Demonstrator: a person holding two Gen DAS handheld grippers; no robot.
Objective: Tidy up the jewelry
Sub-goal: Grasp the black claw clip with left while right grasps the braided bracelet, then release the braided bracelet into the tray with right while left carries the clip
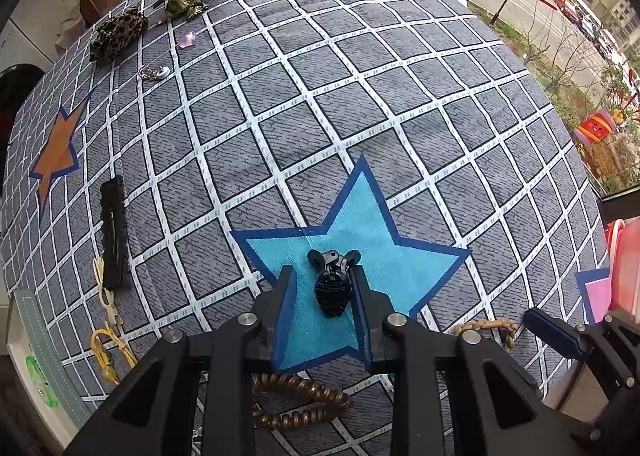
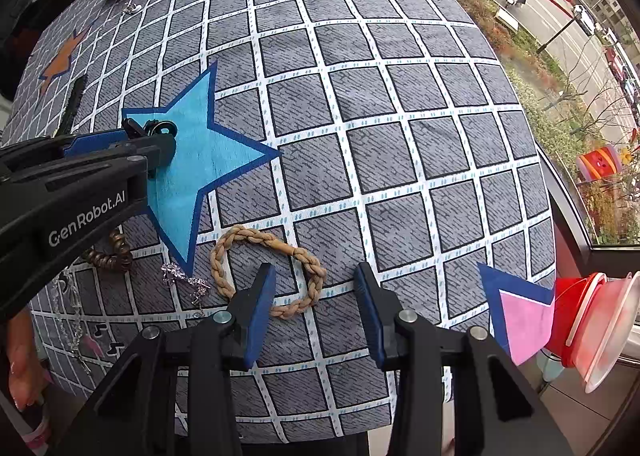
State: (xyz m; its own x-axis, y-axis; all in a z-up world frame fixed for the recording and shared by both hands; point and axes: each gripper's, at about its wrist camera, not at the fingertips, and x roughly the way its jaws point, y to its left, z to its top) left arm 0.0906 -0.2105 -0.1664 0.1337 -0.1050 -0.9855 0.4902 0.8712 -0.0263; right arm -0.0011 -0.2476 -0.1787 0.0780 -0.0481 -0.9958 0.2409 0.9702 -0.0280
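Black claw clip (image 1: 333, 284) sits on blue star (image 1: 384, 252), betw L gripper (image 1: 325, 290) fingers, touching the right pad; jaws spread, not pinching. R gripper (image 2: 316, 292) jaws wide apart over braided tan band (image 2: 267, 268), nothing held.

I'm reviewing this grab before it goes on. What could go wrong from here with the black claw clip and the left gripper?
1. The black claw clip lies against one finger of the left gripper, with a gap on the other side; closing may push it sideways or catch it off-centre.
2. It is rounded and ridged, so it might slip or twist.
3. The right gripper hangs open over the braided band and could snag it.
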